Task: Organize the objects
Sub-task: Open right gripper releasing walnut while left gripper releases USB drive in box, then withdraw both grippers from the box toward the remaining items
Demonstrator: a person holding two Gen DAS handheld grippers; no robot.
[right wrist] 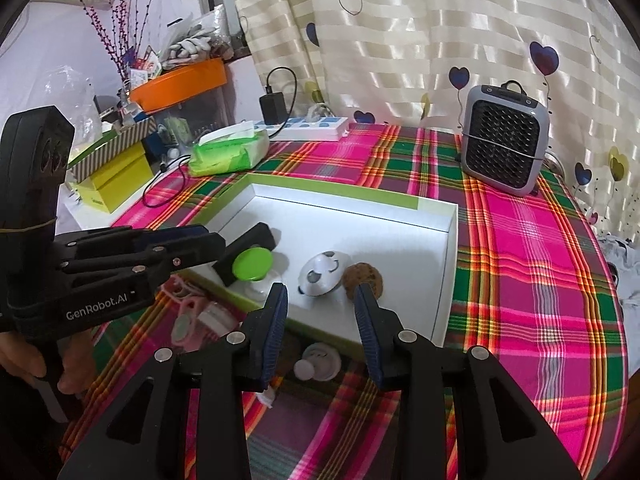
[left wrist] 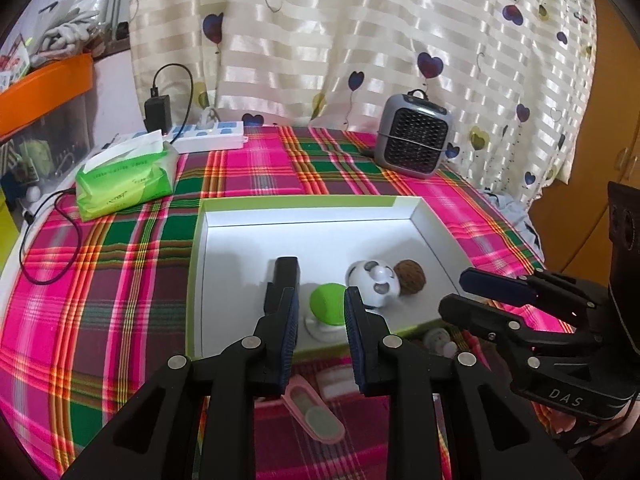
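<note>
A shallow white box [left wrist: 424,224] with a green rim is seen on the plaid tablecloth [left wrist: 120,264], and four things are gathered inside it near its front wall: a flat black block [left wrist: 286,270], a round green-topped piece [left wrist: 327,303] on a white base, a smooth white panda-faced toy [left wrist: 374,282] of rounded shape, and a rough brown ball [left wrist: 409,275] (it looks like a walnut) which is touching the toy. The left gripper [left wrist: 321,322] is held just over the front edge of the box with its ribbed blue pads open, nothing between them, the green top being seen in the gap. The right gripper [right wrist: 320,326] is also open wide and empty; it hangs before the box on the right. On the cloth in front of the box a pink oval case [left wrist: 314,410], a small white round piece [right wrist: 318,362] and a white flat item [left wrist: 336,384] are lying. Farther back a green tissue pack [left wrist: 128,180], a white power strip [left wrist: 208,136], a grey mesh-fronted fan [left wrist: 414,136] and a striped curtain [left wrist: 360,40] with hearts are found.
</note>
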